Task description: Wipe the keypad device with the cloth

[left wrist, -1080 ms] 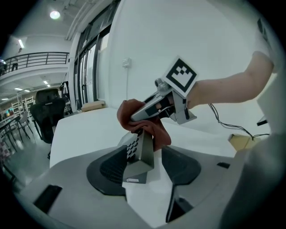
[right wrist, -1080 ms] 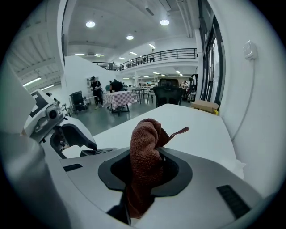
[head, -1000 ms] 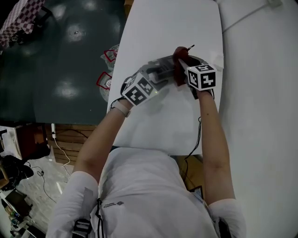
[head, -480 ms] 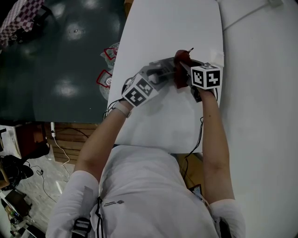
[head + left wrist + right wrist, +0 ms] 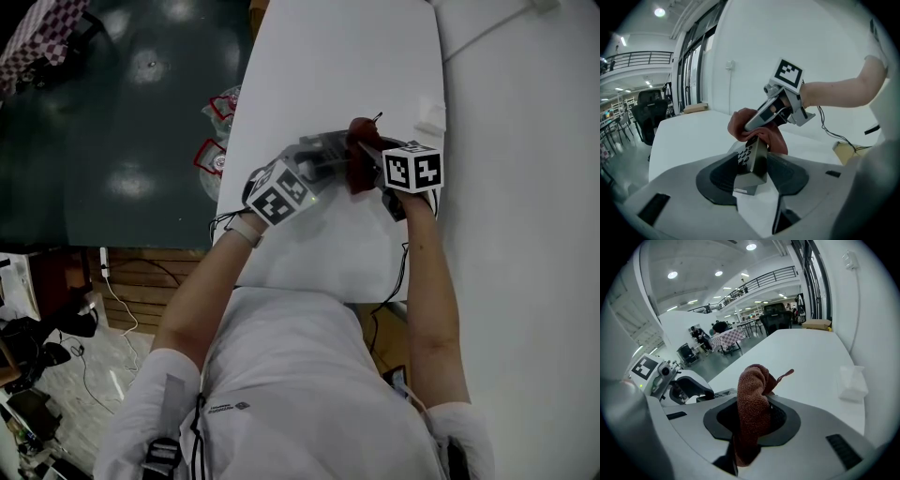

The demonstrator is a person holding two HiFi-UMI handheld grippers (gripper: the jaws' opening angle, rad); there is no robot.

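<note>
Wiping under way. Left claw (image 5: 753,183), jaws just drawn in, clamped on keypad device (image 5: 751,157) over surface (image 5: 328,56). Right claw (image 5: 751,423) clamped on cloth (image 5: 753,383); cloth touching device's upper end, 12 o'clock. Key face judged outstanding.

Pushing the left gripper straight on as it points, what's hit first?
Probably the reddish-brown cloth in the right gripper, behind the grey keypad device that the left gripper's jaws just closed on.
</note>
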